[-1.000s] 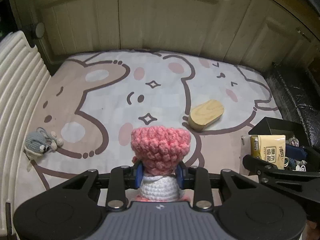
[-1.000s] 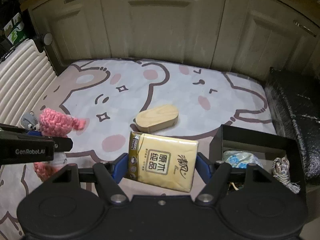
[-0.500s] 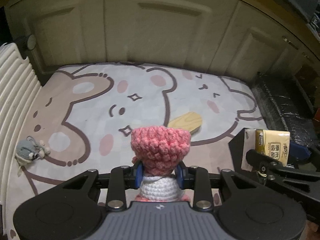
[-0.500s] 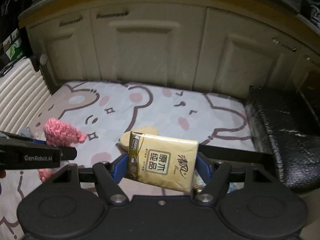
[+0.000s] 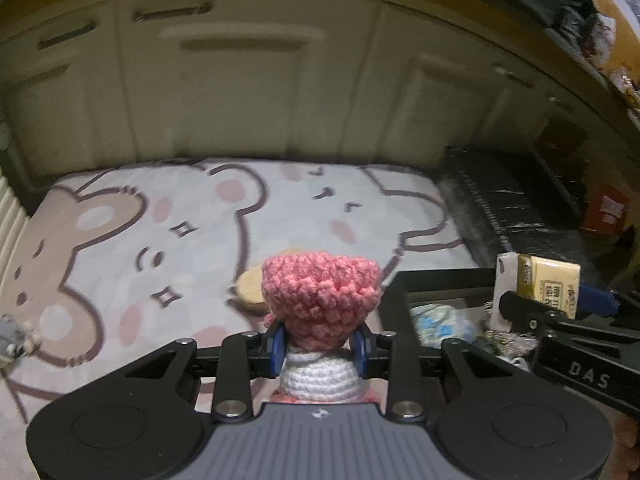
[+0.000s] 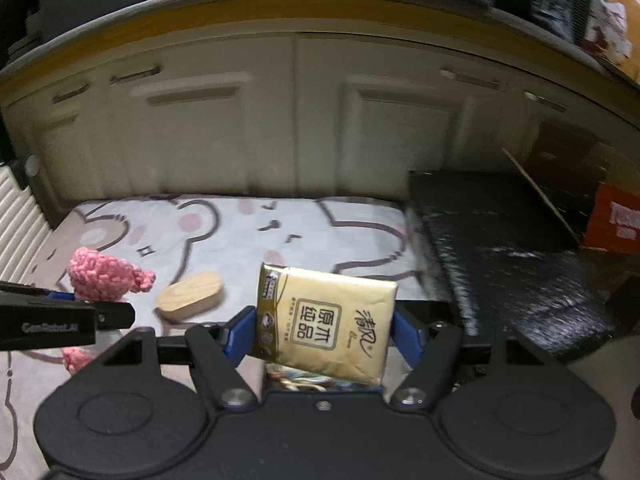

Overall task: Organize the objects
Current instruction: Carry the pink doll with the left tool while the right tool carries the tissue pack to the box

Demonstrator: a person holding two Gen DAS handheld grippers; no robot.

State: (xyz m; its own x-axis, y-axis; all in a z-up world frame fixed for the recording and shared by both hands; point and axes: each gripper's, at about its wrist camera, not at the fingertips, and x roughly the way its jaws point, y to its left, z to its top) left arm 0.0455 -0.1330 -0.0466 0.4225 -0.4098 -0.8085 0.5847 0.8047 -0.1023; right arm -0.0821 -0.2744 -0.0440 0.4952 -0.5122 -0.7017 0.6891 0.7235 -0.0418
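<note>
My left gripper (image 5: pixel 320 346) is shut on a pink and white crocheted toy (image 5: pixel 320 296) and holds it above the bear-print mat (image 5: pixel 280 208). The toy also shows in the right wrist view (image 6: pixel 102 274). My right gripper (image 6: pixel 324 330) is shut on a yellow tissue pack (image 6: pixel 326 322), held over the black box (image 5: pixel 436 284); the pack also shows in the left wrist view (image 5: pixel 548 286). The box holds a blue-white packet (image 5: pixel 440 322) and other small items. A wooden oval block (image 6: pixel 190 296) lies on the mat.
A small grey crocheted toy (image 5: pixel 12 340) lies at the mat's left edge. Cream cabinet doors (image 5: pixel 240 92) stand behind the mat. A black shiny cushion (image 6: pixel 500 252) lies to the right, with a red box (image 6: pixel 616 220) beyond it. A white ribbed panel (image 6: pixel 20 220) borders the left.
Both grippers have risen and shifted right with their loads. The tissue pack now hangs over the black box, and the pink toy is nearer the box's left wall.
</note>
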